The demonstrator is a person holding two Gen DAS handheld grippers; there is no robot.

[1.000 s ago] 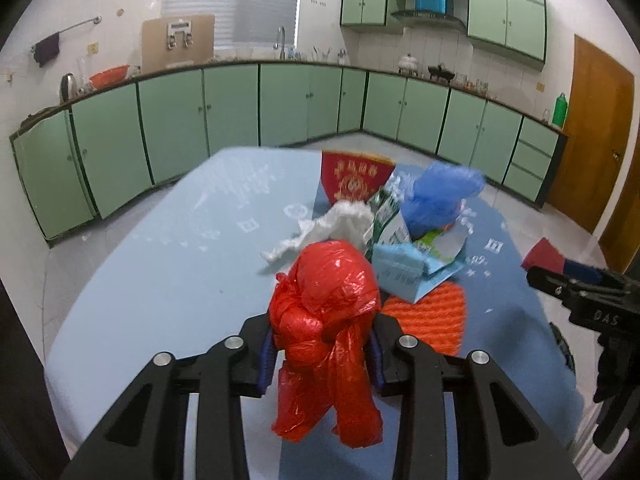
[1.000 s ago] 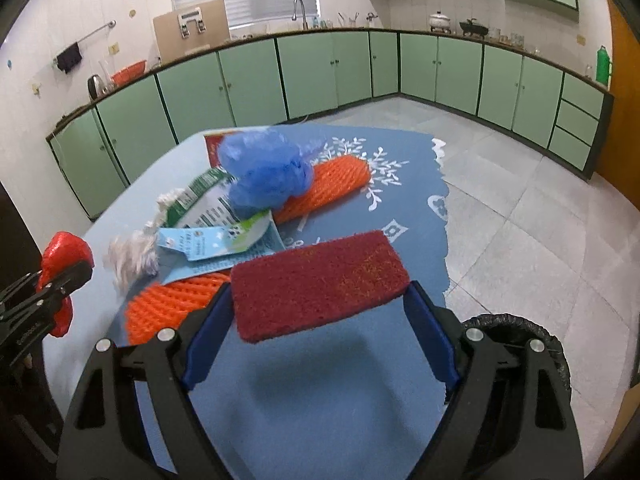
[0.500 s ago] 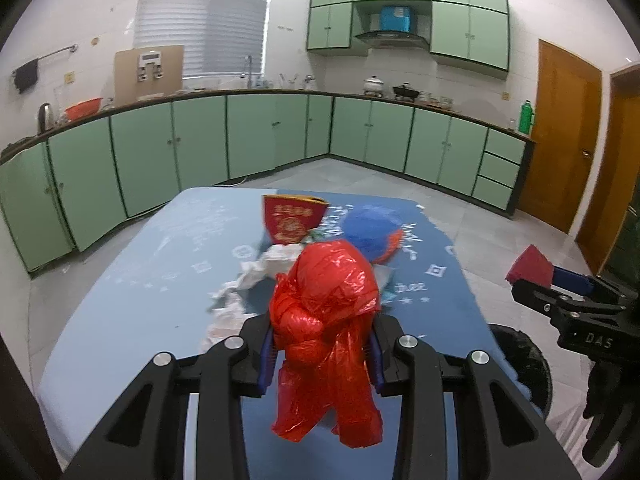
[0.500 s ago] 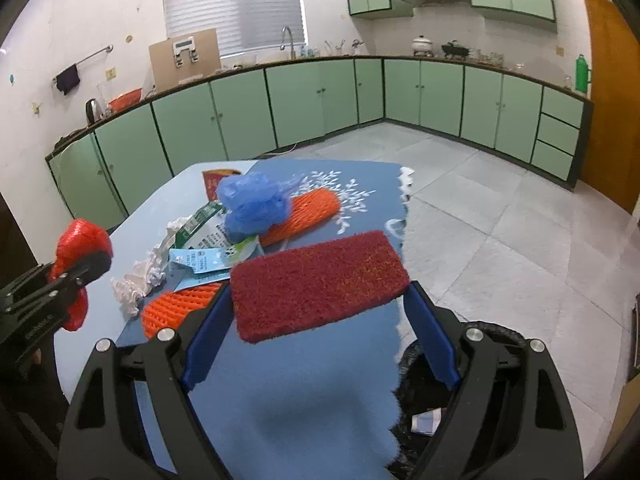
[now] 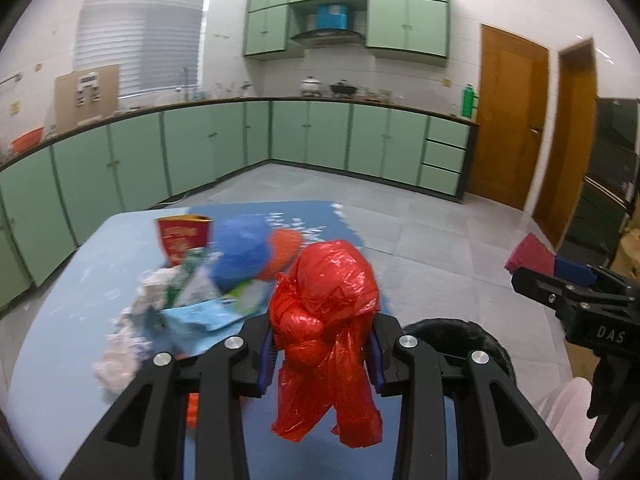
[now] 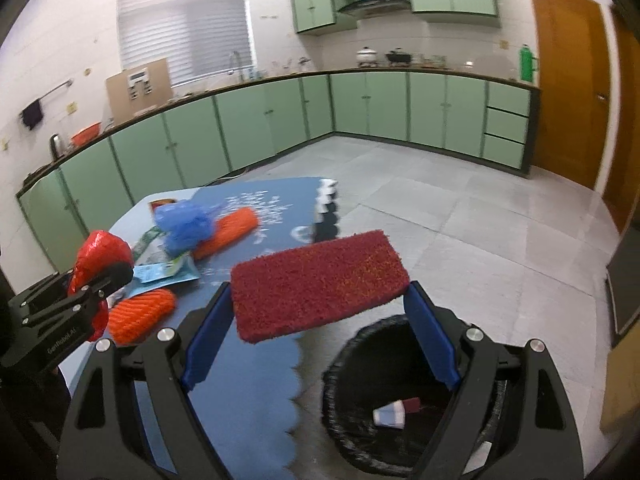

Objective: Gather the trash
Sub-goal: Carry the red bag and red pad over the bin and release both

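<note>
- Left gripper point(image 5: 323, 354) clenches a red bag point(image 5: 326, 320); right gripper point(image 6: 320, 324) grasps a scrub pad point(image 6: 318, 282).
- Carrying step; next, I reckon, centre both over the bin point(image 6: 360, 432) and let go.

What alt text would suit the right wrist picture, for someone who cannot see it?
Black tongs grip a flat dark red scrubbing pad above a black-lined trash bin on a kitchen floor. To the left, a second pair of tongs holds a crumpled red plastic bag over a blue-clothed table with more litter.
</note>
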